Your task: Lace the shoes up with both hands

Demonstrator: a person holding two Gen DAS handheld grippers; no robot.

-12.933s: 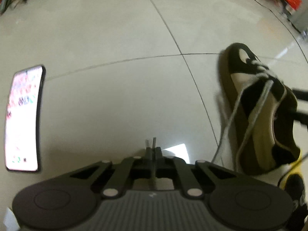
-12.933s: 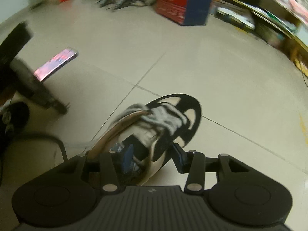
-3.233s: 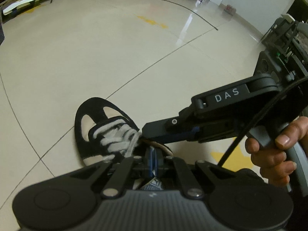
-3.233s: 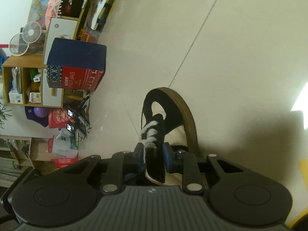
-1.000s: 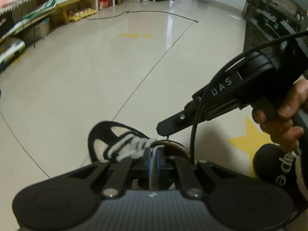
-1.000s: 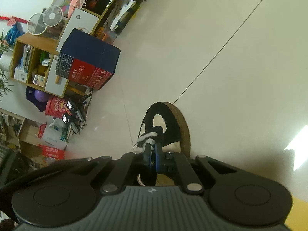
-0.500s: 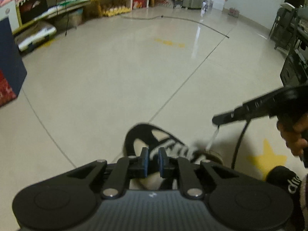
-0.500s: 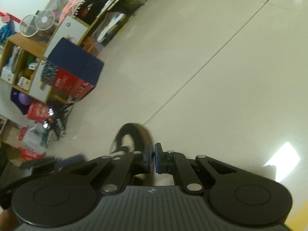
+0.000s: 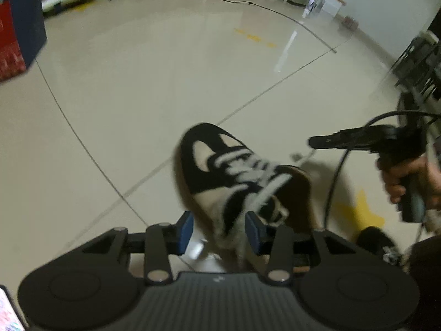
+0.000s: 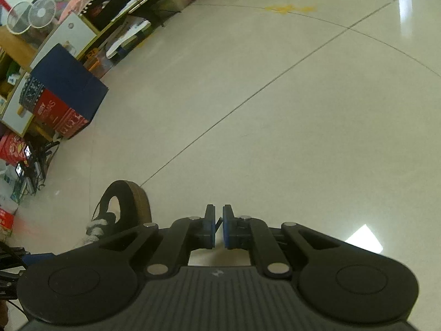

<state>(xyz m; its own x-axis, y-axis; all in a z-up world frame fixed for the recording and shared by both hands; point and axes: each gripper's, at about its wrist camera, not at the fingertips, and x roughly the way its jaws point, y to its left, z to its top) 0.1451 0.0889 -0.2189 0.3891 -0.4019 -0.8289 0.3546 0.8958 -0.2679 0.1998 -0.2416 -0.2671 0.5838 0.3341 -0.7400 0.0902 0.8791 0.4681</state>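
A black and cream shoe (image 9: 220, 165) with white laces (image 9: 248, 168) stands on the tiled floor; the right wrist view shows only its toe (image 10: 124, 201). My left gripper (image 9: 219, 231) hovers over the shoe's rear part. Its jaws are opening, and the blue pads (image 9: 184, 230) stand apart and press on nothing. One lace strand (image 9: 264, 195) runs down beside the right-hand pad. My right gripper (image 9: 312, 142) is off to the shoe's right, shut on a thin lace end (image 9: 301, 155). In its own view the right gripper (image 10: 218, 229) shows only a narrow slit.
A person's hand (image 9: 405, 176) holds the right gripper's handle, and a black cable (image 9: 333, 182) hangs from it. A blue and red box (image 10: 63, 102) and cluttered shelves (image 10: 22, 55) stand at the left. A phone (image 9: 7, 314) lies at the bottom left. A yellow star sticker (image 9: 358, 209) marks the floor.
My left gripper's jaws have parted and let the lace go, and it has shifted over the shoe. My right gripper has drawn away to the shoe's right with the lace end.
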